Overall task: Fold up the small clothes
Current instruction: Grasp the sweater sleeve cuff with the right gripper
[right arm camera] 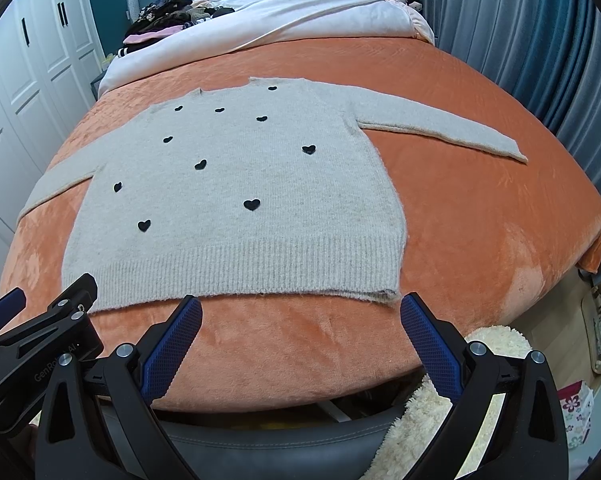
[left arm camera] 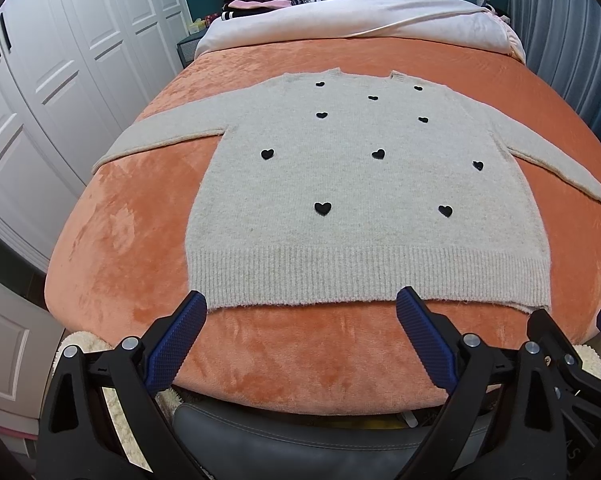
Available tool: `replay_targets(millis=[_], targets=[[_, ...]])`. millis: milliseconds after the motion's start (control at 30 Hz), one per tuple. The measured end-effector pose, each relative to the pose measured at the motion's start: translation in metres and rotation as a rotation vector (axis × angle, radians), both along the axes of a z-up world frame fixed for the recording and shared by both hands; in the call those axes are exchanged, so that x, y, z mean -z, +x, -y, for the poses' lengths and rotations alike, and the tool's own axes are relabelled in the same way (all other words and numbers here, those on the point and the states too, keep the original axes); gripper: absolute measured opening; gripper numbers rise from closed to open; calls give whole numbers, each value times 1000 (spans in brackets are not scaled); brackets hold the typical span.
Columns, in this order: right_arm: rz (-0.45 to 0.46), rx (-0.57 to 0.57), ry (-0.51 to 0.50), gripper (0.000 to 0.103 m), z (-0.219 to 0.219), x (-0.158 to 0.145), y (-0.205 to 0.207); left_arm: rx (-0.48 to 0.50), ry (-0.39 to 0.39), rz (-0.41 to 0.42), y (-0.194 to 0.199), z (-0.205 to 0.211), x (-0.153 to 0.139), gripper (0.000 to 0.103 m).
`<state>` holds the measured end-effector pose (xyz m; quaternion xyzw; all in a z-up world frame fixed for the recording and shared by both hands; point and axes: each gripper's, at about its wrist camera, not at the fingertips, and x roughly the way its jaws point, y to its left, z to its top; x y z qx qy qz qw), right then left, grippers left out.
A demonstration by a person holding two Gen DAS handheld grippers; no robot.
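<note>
Left claw and right claw gape wide, empty, near the sweater hem.

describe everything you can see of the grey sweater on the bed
The sweater is a pale grey fuzzy knit with small black hearts scattered over it, a ribbed hem and a ribbed neckline. It lies flat and unfolded on the orange plush bedspread, hem toward the cameras, both long sleeves spread out sideways. Only the bedspread touches it; the left tongs and right tongs sit open just short of the hem.
</note>
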<state>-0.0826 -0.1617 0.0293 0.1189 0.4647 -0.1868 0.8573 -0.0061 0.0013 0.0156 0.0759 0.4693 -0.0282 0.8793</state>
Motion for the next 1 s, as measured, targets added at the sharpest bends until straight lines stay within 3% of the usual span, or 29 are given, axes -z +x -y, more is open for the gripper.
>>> replay_targets(millis=[300,633,733,833,933,1000], targets=[[-9,-9,8,98,0,2,3,-5,-5,-13,1,-3,3,93],[-44,-22,75,98,34,33,29,-27,-34,-45,34,-2,24,98],[-23,21,129,98,78,45,41,-39,-37,-56,53,-5,33,98],[16,131,163,98,149,53,54,-43,-52,-51,71,-9,39,98],[50,294,179,98,237,61,66,-57,-60,-42,89,-13,43,98],[20,418,155,94,286,60,71,-64,-45,-41,100,-12,47,98]])
